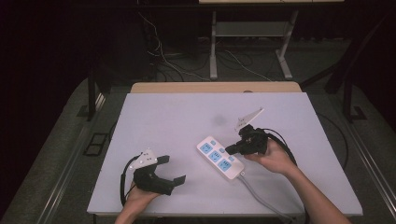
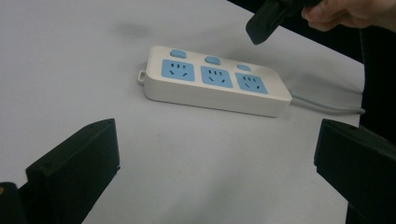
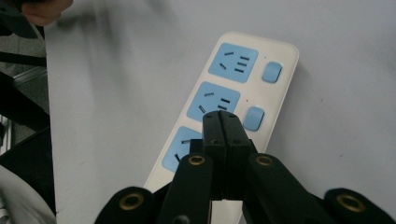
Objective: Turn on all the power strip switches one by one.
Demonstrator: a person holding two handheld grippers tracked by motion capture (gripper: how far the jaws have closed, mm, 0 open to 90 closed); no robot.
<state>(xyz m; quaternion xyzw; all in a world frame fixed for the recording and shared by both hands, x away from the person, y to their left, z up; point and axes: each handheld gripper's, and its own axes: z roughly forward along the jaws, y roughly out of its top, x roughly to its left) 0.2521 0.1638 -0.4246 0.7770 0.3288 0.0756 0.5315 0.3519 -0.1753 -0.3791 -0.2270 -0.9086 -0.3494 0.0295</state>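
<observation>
Power strip [image 1: 220,159], white w/ three blue sockets and blue buttons, lies centre-right on the worktop [image 1: 159,116], long axis running from about 10 o'clock to 4 o'clock in the high view, its grey cable [image 1: 261,198] trailing off toward 5 o'clock. Right tongs [image 1: 229,150], pressed fully together and gripping nothing, hover over the strip's 3 o'clock edge, tip aimed down near the middle socket and its button [image 3: 253,118]; whether the tip touches the casing is hard to judge, likely just clear. Left tongs [image 1: 173,169], spread wide and empty, rest at the strip's 9 o'clock, well apart. The right hand [image 1: 273,158] is much the nearer, so any press on a switch probably falls to it.
</observation>
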